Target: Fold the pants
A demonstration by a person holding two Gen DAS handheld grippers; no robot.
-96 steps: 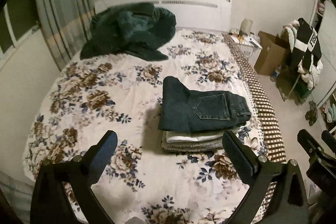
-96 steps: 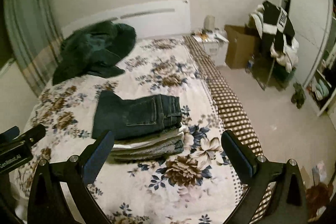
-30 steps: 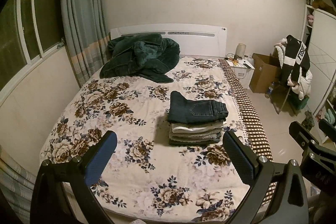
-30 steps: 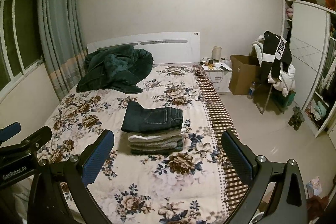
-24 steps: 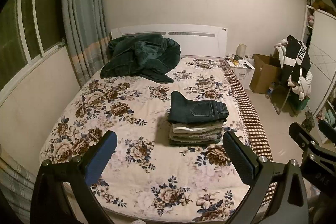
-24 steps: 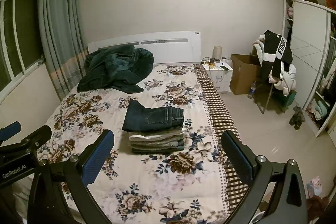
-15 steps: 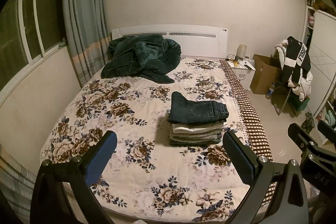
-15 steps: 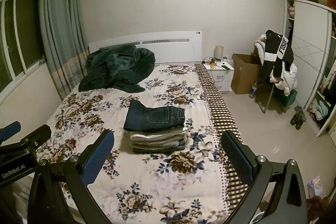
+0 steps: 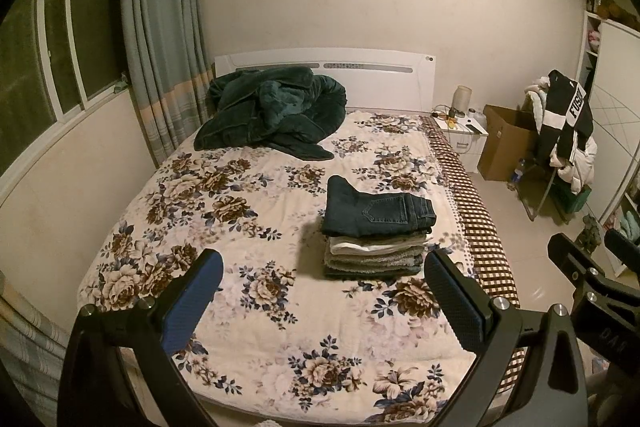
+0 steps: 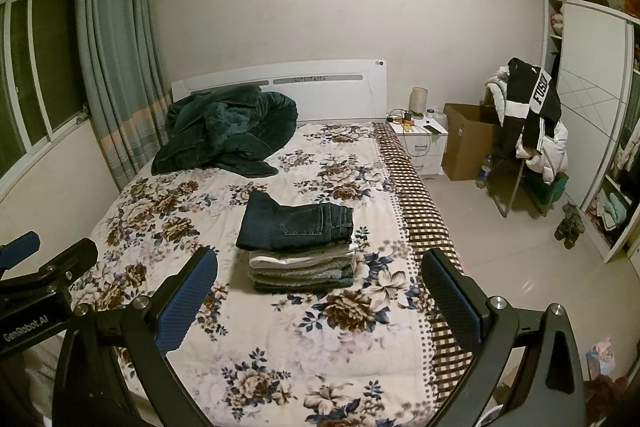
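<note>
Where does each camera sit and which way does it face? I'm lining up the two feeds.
Left wrist: on the left gripper, off the foot of the bed, facing the headboard; own open fingers show, and the right gripper at the right edge.
Right wrist: on the right gripper, further right, same facing; own open fingers show, left gripper at the left edge.
Shared: folded jeans atop the clothes stack, green blanket, nightstand.

A dark green blanket (image 9: 276,111) lay crumpled near the headboard (image 9: 360,67) on the floral bedspread (image 9: 248,211); a cardboard box (image 10: 468,141) stood beside the nightstand (image 10: 424,143).
</note>
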